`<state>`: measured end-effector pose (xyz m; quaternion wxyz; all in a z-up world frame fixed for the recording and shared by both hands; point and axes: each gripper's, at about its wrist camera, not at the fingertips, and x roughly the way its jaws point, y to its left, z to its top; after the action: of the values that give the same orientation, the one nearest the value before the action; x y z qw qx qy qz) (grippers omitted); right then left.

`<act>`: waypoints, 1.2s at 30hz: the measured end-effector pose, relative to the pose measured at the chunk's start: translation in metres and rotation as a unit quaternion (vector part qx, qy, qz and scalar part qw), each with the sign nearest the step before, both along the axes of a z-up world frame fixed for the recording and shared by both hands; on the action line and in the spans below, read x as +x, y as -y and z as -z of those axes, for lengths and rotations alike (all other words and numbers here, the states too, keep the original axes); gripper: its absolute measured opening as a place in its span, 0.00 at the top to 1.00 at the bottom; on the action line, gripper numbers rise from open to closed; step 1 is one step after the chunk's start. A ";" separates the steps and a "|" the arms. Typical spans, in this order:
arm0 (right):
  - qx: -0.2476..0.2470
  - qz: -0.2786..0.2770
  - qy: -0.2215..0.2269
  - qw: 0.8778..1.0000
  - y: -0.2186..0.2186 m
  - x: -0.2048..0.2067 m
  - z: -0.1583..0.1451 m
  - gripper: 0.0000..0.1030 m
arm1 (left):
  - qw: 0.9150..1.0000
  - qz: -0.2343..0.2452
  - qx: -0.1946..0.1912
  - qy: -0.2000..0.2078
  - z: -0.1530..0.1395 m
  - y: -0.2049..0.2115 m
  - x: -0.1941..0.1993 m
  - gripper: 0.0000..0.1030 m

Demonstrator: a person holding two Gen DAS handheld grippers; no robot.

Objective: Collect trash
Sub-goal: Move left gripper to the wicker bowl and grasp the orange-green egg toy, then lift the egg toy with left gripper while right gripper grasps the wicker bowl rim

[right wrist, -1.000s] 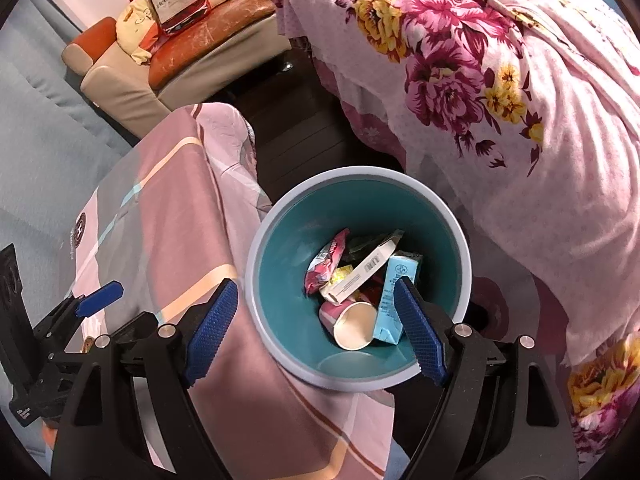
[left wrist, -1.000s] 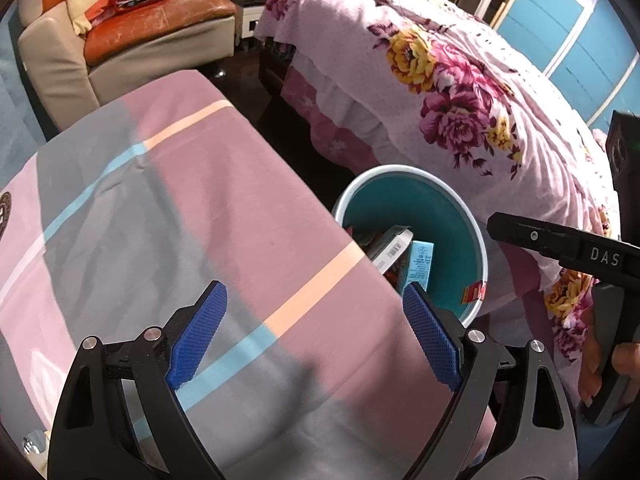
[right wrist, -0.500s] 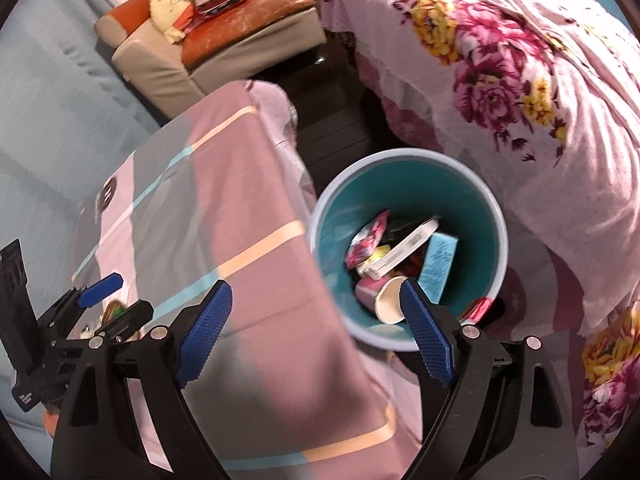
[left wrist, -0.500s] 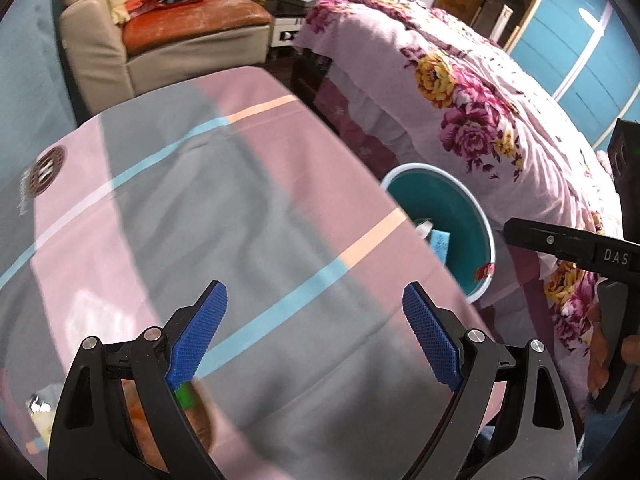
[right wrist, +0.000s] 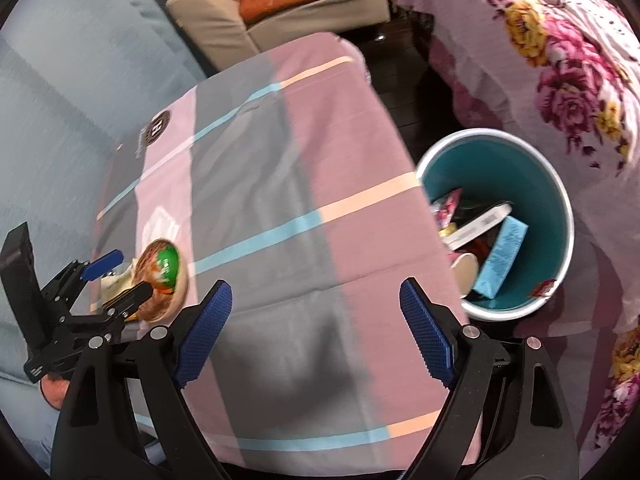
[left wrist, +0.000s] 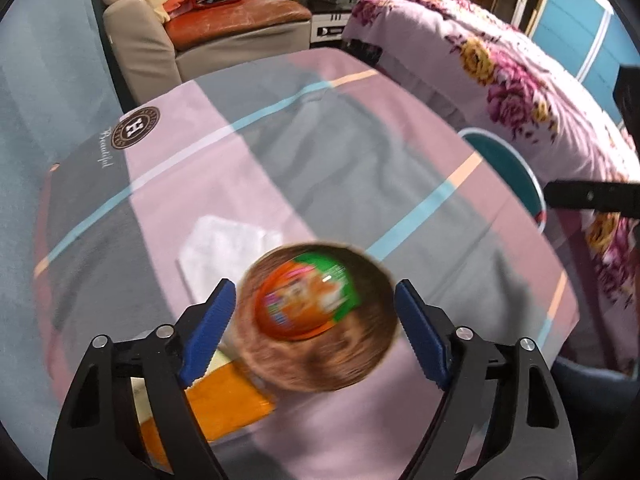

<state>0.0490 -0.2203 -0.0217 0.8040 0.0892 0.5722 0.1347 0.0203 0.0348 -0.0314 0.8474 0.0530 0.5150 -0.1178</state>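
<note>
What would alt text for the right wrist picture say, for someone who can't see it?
An open right gripper hangs above a pink and grey striped tablecloth. Right of it stands a teal bin holding boxes and wrappers; far left, the open left gripper straddles a round instant-noodle bowl.

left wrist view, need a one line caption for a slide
Open left gripper poised around a brown bowl with an orange-green lid, on the striped tablecloth, teal trash bin beyond.
</note>
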 end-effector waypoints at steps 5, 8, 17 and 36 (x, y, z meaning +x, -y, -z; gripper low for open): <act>0.001 -0.014 -0.011 1.000 -0.021 0.002 0.005 0.21 | 0.999 0.039 0.019 -0.010 0.011 -0.005 0.001 0.45; 0.002 -0.023 -0.019 1.000 -0.033 0.004 0.010 0.21 | 0.998 0.061 0.025 -0.012 0.016 -0.003 0.004 0.45; 0.007 -0.032 -0.047 0.998 -0.049 0.011 0.026 0.21 | 0.993 0.101 0.041 -0.036 0.038 0.005 0.015 0.44; 0.027 -0.074 -0.069 0.994 -0.095 0.021 0.043 0.21 | 0.997 -0.033 -0.064 0.034 -0.010 -0.058 0.020 0.48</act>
<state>0.0699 -0.1249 -0.0642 0.7474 0.0777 0.6279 0.2027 0.0403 0.0930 -0.0215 0.8695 -0.0144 0.4787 -0.1213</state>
